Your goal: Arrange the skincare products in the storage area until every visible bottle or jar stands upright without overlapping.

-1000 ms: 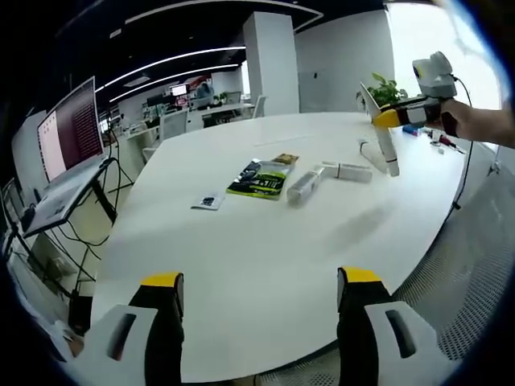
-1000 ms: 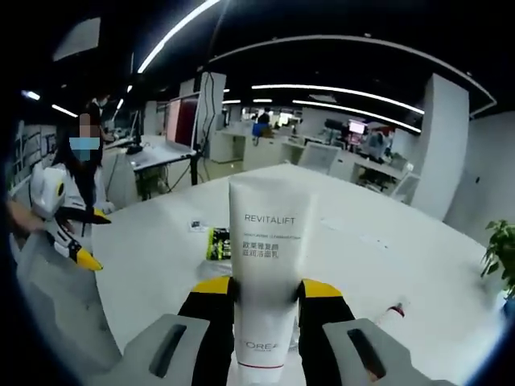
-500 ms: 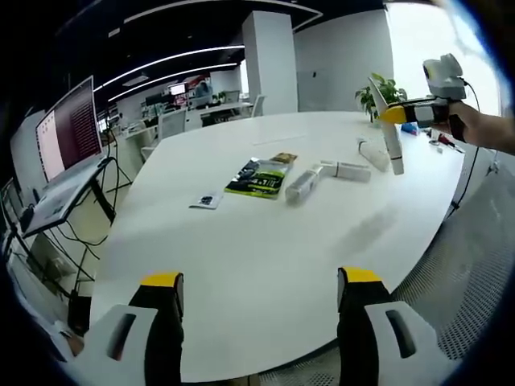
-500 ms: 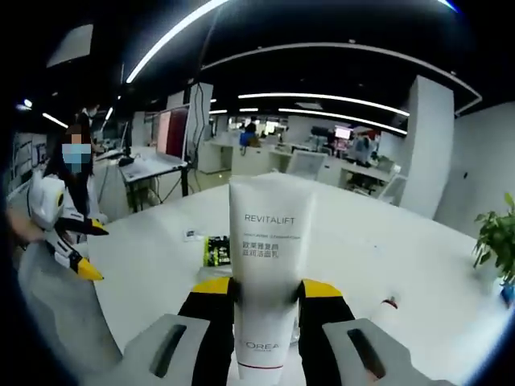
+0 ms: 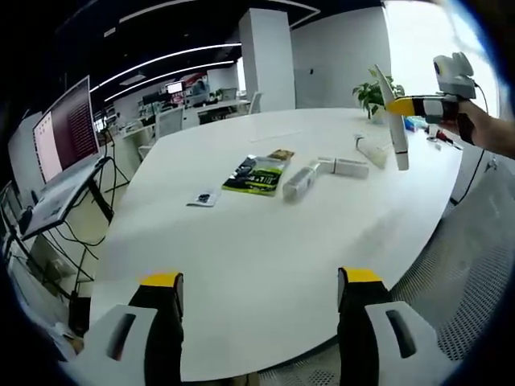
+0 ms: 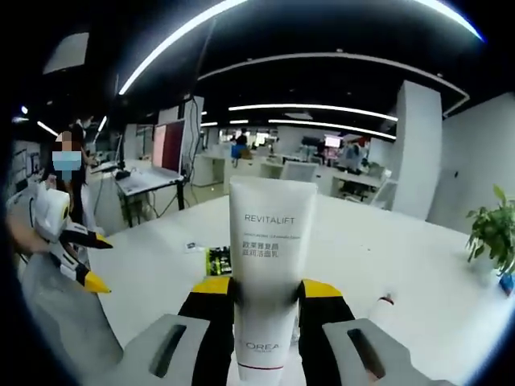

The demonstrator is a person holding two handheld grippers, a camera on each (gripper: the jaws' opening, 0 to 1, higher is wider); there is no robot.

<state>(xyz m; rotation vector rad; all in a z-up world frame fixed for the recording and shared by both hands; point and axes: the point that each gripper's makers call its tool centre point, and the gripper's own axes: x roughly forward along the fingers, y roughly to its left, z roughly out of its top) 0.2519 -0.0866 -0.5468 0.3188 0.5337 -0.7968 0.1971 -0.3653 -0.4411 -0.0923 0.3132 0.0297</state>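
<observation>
A: Left gripper view. Status?

B: Left gripper [image 5: 261,322] low at the near edge of the round white table [image 5: 265,241], jaws wide apart, nothing between them. Lying flat mid-table: a green-and-black sachet [image 5: 256,175], a clear cylindrical bottle [image 5: 298,182], a white rectangular tube [image 5: 344,167]; just beyond, another white item [image 5: 370,149], type unclear. Small dark-printed white packet [image 5: 202,198] nearer the left. At upper right, right gripper [image 5: 418,105] held high off the table, carrying a white squeeze tube [image 5: 392,121] tilted, lower end clear of the surface.

A: Right gripper view?

B: Yellow-tipped jaws clamped on the lower body of the same tube [image 6: 269,265], "REVITALIFT" print facing the camera. Table visible behind it, sachet [image 6: 217,261] on it. Left gripper [image 6: 76,257] at the left edge, beside a person.

A: Step in hand?

B: Judged: transport of the tube, placement not yet done. No product upright so far.

A: Next move?

B: Lower onto a bare patch, well apart from the lying items. Seat the flat cap end squarely before release; narrow base, tipping likely. Then right the bottle.
</observation>
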